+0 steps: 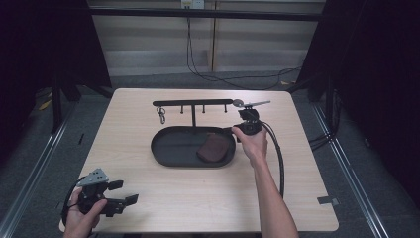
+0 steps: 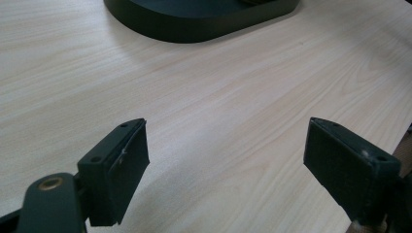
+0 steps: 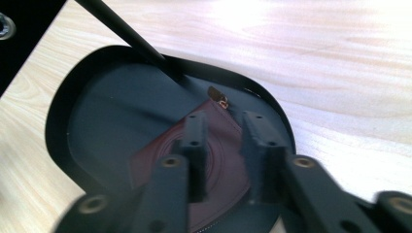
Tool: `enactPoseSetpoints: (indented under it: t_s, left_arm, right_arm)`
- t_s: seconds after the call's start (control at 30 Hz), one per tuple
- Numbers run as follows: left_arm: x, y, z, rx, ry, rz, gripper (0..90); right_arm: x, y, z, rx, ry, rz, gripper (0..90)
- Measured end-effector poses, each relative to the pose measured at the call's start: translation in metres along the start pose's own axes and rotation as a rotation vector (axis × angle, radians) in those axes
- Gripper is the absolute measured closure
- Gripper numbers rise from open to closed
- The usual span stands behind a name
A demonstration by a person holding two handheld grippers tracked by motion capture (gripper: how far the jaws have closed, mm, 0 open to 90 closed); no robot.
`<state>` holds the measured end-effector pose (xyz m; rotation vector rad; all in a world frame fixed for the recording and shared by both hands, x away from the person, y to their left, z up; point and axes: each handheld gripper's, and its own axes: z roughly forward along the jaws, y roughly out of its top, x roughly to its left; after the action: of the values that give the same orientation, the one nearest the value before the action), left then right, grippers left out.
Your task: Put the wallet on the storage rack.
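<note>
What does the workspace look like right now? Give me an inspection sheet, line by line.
Surface: light wood table, level.
Job's things: dark red pouch lies in the black oval tray, at its right end; a hook rack rises from the tray, keys on its left hook.
Clutter: nothing seen.
Grippers: left gripper open, holding nothing, near the front left corner; right gripper above the pouch, jaws slightly apart, not clamping it.
Cables: black cable trails from the right gripper.
Surroundings: grey floor, dark curtains.

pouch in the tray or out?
In. The dark red pouch lies flat on the floor of the black oval tray, at its right end, with the right gripper just above it.
</note>
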<state>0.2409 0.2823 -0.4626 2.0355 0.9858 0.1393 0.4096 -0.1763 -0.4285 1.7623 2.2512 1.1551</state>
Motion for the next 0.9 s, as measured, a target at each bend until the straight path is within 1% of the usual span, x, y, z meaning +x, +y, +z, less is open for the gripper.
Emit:
enactPoseSetpoints:
  t_s: [0.03, 0.07, 0.1, 0.17, 0.2, 0.3, 0.37, 0.4, 0.43, 0.47, 0.57, 0.63, 0.73, 0.83, 0.9]
  left_arm:
    - [0.0, 0.0, 0.0, 0.001, -0.002, 0.0, 16.3]
    - [-0.001, 0.0, 0.0, 0.0, -0.003, 0.0, 16.3]
    - [-0.001, 0.0, 0.0, -0.001, -0.002, -0.001, 16.3]
    - [0.0, 0.0, 0.001, 0.003, -0.001, 0.0, 16.3]
    - [0.0, 0.0, 0.0, 0.002, 0.0, -0.001, 16.3]
    - [0.0, 0.0, 0.0, 0.0, 0.001, -0.003, 16.3]
    - [0.0, 0.0, 0.0, 0.0, 0.0, -0.003, 16.3]
    - [0.0, 0.0, 0.0, 0.004, -0.002, 0.0, 16.3]
    - [0.0, 0.0, 0.001, 0.005, 0.0, 0.0, 16.4]
    - [0.0, 0.0, 0.001, 0.005, -0.001, 0.0, 16.3]
    - [0.0, 0.0, 0.001, 0.01, -0.001, 0.003, 16.3]
    - [0.0, 0.0, 0.001, 0.009, 0.002, 0.001, 16.3]
    - [0.0, 0.0, 0.001, 0.004, 0.0, -0.004, 16.4]
    - [0.001, 0.0, 0.0, 0.001, 0.002, -0.006, 16.3]
    - [0.001, 0.0, -0.001, -0.001, 0.006, -0.008, 16.3]
  right_arm:
    - [0.001, 0.0, -0.003, -0.009, 0.002, -0.005, 64.1]
    - [0.001, 0.0, -0.005, -0.015, 0.006, -0.008, 61.2]
    - [0.002, -0.001, -0.007, -0.022, 0.005, -0.012, 61.8]
    - [0.003, -0.001, -0.01, -0.023, -0.001, -0.04, 60.7]
    - [0.004, -0.001, -0.012, -0.026, -0.008, -0.048, 57.7]
    - [0.006, -0.003, -0.018, -0.045, -0.001, -0.045, 49.8]
    - [0.004, -0.006, -0.023, -0.07, 0.0, -0.035, 41.7]
    - [0.004, -0.007, -0.025, -0.073, 0.002, -0.032, 34.0]
    - [0.003, -0.009, -0.026, -0.069, 0.001, -0.027, 28.2]
    - [0.002, -0.01, -0.027, -0.064, -0.006, -0.028, 27.2]
    - [0.0, -0.015, -0.033, -0.079, -0.013, -0.011, 26.0]
    - [0.001, -0.016, -0.037, -0.089, -0.01, -0.022, 25.6]
    - [0.004, -0.021, -0.041, -0.087, -0.006, -0.034, 21.4]
    - [0.004, -0.028, -0.046, -0.102, -0.003, -0.044, 18.7]
    - [0.003, -0.033, -0.049, -0.104, -0.013, -0.044, 17.1]
